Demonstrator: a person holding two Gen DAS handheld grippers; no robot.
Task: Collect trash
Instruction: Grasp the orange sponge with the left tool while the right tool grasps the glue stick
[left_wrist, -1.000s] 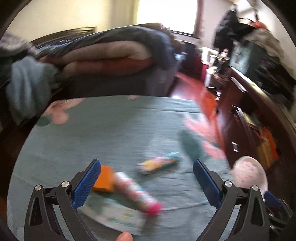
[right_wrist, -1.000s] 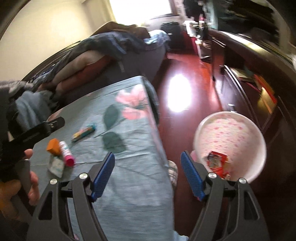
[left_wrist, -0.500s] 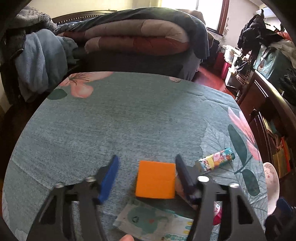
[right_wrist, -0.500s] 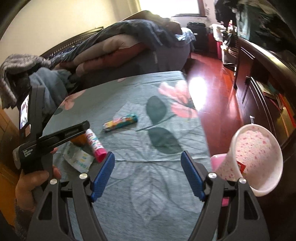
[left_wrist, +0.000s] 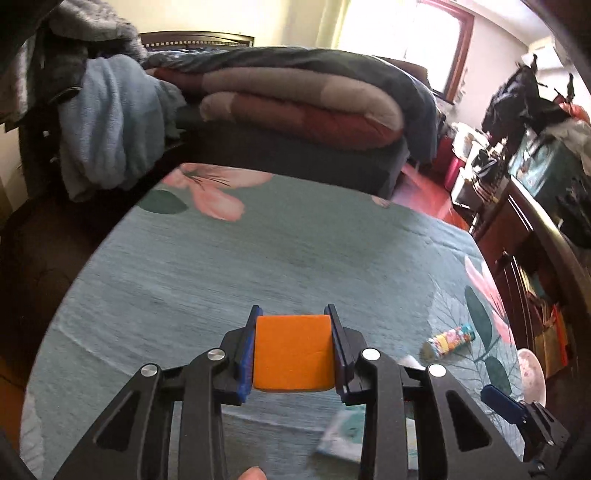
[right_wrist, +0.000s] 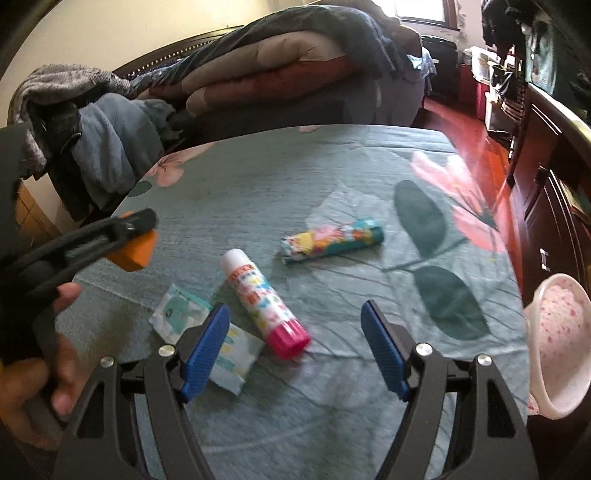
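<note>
The glue stick (right_wrist: 264, 301) lies on the table (right_wrist: 295, 177) directly ahead of the right hand-held gripper (right_wrist: 295, 345), between its wide-open, empty jaws, its long axis slanting from the far left to the pink cap at the near right. The orange block (left_wrist: 293, 352) is clamped in the closing left hand-held gripper (left_wrist: 293, 347), so the right is judged nearer. A pink bin (right_wrist: 554, 343) stands to the right.

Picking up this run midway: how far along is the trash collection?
Early to middle. The pink bin is beside the bed; what it holds is not visible. In hand: the left gripper is closing on the orange block, pads against its sides. Left on the bedspread: glue stick, colourful wrapper, tissue packet. The right gripper is open, above the glue stick.
</note>
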